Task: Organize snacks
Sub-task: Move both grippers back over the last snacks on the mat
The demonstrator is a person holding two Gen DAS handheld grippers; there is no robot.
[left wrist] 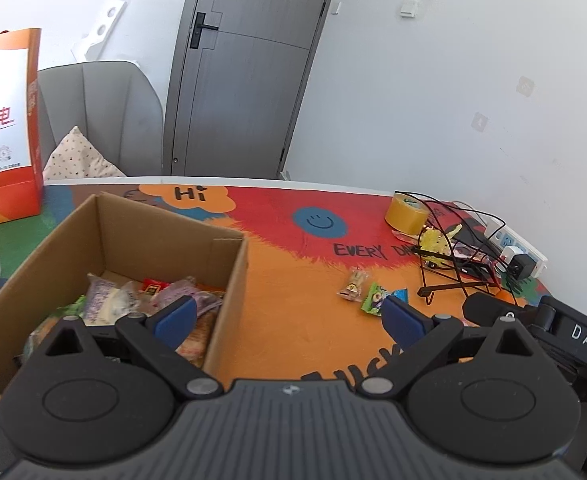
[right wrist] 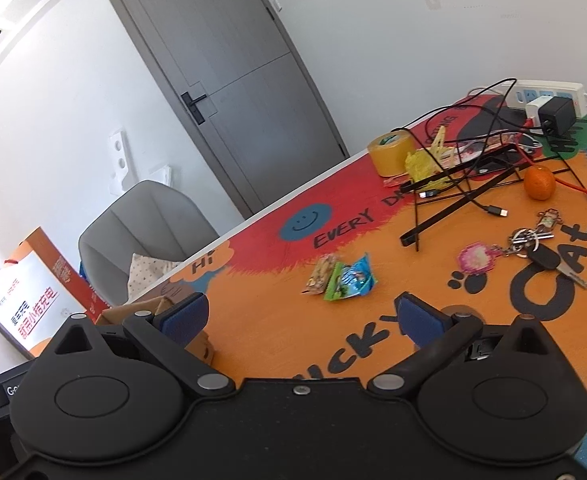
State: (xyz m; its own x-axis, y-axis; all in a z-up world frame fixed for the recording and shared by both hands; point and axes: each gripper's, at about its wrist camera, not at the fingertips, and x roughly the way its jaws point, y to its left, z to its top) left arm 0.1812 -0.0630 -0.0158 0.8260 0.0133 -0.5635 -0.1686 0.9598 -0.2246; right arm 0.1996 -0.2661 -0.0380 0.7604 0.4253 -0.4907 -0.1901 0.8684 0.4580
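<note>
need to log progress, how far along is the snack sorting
Mostly done: the cardboard box already holds a pile of wrapped snacks. Nothing is in hand; the left gripper and right gripper both have open, empty jaws. Left: three snack packets on the mat.

The left gripper (left wrist: 289,320) hangs with its blue-padded fingers (left wrist: 175,320) spread wide and empty, straddling the right wall of an open brown cardboard box (left wrist: 229,280) that holds a heap of wrapped snacks (left wrist: 141,300). To the right, three small snack packets (left wrist: 369,292) lie together on the orange and red printed table mat (left wrist: 293,272). Farther right stand a roll of tan tape (left wrist: 407,212) and a black wire stand (left wrist: 453,264).
</note>
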